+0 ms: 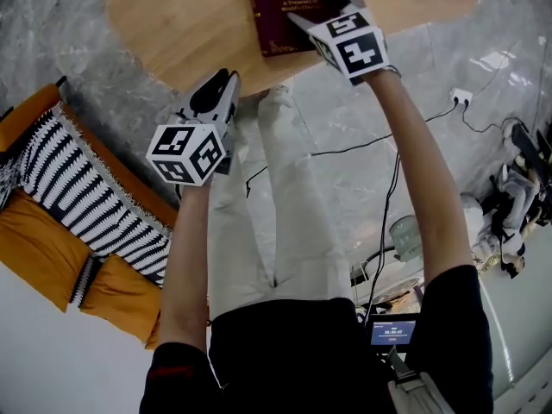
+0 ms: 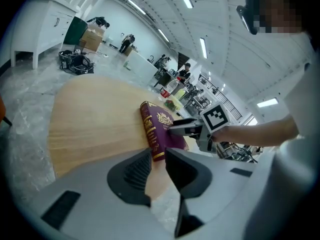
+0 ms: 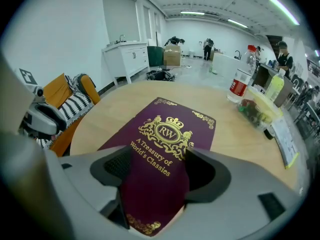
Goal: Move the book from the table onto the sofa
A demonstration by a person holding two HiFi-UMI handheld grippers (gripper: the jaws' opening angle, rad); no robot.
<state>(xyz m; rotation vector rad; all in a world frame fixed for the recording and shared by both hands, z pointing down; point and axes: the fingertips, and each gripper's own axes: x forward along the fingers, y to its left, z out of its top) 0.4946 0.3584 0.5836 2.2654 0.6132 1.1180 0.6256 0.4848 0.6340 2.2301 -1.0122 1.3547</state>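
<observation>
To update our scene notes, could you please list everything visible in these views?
book: 1, maroon with gold print, flat on the table
table: 1, light wood, round, ahead of the person
sofa: 1, orange, to the person's left
striped cushion: 1, black and white, on the sofa
bottle: 1, clear with red label, far side of the table
cabinet: 1, white, beyond the table
floor: grey, marbled, around the table
legs: 2, pale trousers, below the table edge
left gripper: 1, grey, near the table edge, jaws slightly apart, empty
right gripper: 1, grey, over the book's near end, jaws wide apart, not gripping
</observation>
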